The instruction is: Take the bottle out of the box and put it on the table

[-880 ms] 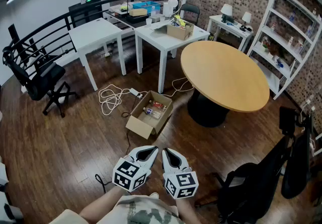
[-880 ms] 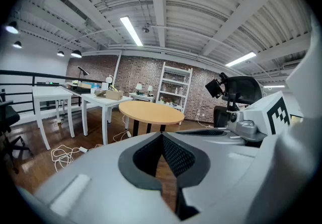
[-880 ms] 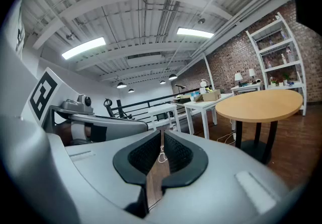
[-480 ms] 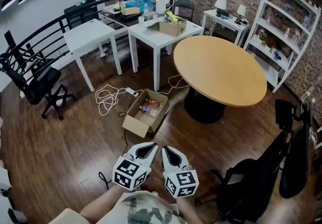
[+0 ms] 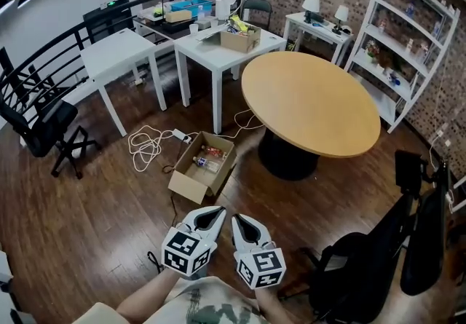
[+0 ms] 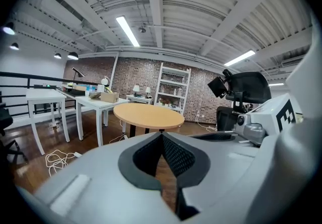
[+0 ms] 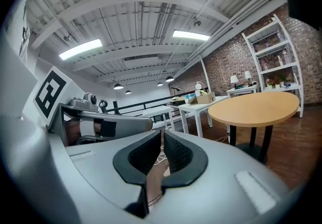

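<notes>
Floor: dark wooden plank floor; the box and the furniture stand on it.
Worktop: round tan wooden worktop on a black pedestal, to the right of the box.
Table: white square table behind the box, with a small carton and clutter on top.
Box: open brown cardboard box on the floor, flaps up, near the pedestal; a coiled white cable lies to its left.
Left claw: clenched, pads meeting at the tips, nothing between them.
Right claw: clenched and empty, just beside the left one. Both are held low in front of the person and apart from the box.
Bottle: clear plastic bottle lying on its side inside the box.
</notes>
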`<move>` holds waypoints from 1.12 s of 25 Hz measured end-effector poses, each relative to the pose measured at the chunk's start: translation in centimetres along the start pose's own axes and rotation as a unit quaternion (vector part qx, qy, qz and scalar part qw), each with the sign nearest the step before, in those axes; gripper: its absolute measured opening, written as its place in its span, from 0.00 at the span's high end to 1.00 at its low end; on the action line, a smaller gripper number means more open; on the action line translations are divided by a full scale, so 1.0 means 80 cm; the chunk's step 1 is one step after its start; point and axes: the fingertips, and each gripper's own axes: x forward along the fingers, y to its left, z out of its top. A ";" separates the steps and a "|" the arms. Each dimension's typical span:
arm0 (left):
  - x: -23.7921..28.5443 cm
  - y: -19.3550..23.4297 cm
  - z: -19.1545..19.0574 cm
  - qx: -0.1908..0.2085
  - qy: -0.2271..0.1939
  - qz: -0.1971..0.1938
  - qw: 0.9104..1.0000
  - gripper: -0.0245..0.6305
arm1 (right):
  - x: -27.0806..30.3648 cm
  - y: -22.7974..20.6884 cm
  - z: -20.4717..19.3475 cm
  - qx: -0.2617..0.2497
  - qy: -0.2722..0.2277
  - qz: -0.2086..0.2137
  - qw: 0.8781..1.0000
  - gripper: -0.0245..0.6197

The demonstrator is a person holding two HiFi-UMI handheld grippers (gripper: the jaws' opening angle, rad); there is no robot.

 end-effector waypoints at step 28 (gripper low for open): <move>0.169 0.255 0.081 -0.041 -0.024 -0.001 0.999 0.96 | 0.288 -0.088 0.100 -0.048 -0.013 -0.039 0.998 0.94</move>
